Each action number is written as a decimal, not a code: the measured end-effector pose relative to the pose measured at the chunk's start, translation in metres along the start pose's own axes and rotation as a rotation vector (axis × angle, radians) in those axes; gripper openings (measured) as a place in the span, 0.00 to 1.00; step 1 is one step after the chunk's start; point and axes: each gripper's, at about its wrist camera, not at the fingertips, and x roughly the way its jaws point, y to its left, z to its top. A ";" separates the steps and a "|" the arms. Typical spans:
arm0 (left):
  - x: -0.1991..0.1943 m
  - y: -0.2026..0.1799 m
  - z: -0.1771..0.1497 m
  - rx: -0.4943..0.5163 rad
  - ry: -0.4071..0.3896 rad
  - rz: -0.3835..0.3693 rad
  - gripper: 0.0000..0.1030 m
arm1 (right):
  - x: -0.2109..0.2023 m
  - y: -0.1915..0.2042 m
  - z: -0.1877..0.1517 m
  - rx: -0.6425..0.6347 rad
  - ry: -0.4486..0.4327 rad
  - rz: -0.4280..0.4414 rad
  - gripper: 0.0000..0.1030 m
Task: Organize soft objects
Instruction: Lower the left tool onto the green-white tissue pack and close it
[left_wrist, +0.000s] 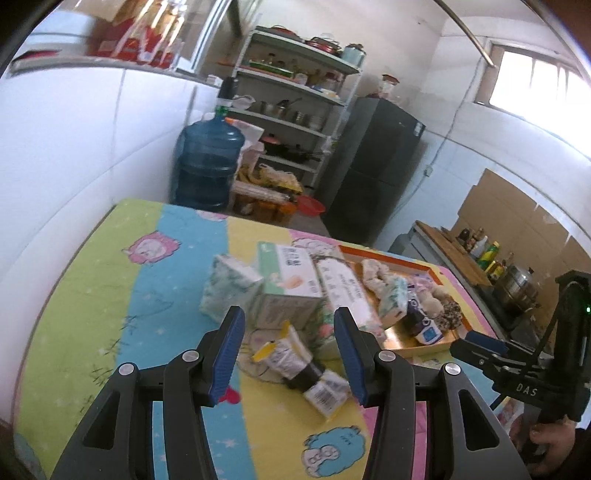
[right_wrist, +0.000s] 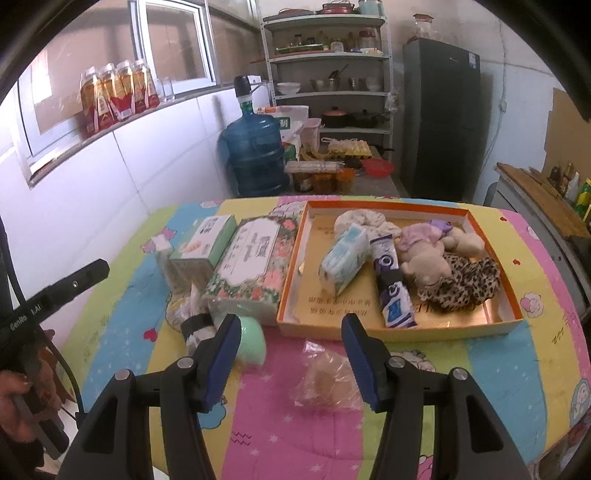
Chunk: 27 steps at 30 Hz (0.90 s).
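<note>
Daylit, fairly bright, both views. Light source: blown-out window (left_wrist: 532, 81) upper right in left wrist view, flare around it. Left view softer, motion blur on bottles (left_wrist: 144, 40) at top left. Right view sharper, glare on clear plastic bag (right_wrist: 327, 376). Strong fisheye bending, dark vignette at corners. Shadows soft, weak.

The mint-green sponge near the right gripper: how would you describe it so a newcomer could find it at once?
Start at the orange box on the striped cloth. The flowered tissue pack lies beside the box, to its left in the right wrist view. The sponge sits just in front of that pack, by the open right gripper; it is the only plain, smooth, mint-green rounded thing, with no print or wrapper.
</note>
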 end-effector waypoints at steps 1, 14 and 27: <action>0.001 0.002 -0.001 -0.004 0.001 0.004 0.50 | 0.001 0.000 -0.002 -0.002 0.003 -0.002 0.55; 0.009 0.010 -0.014 -0.046 0.022 0.020 0.50 | 0.028 -0.020 -0.030 0.013 0.104 -0.028 0.77; 0.021 0.006 -0.026 -0.062 0.067 0.058 0.50 | 0.068 -0.045 -0.040 0.084 0.200 -0.023 0.77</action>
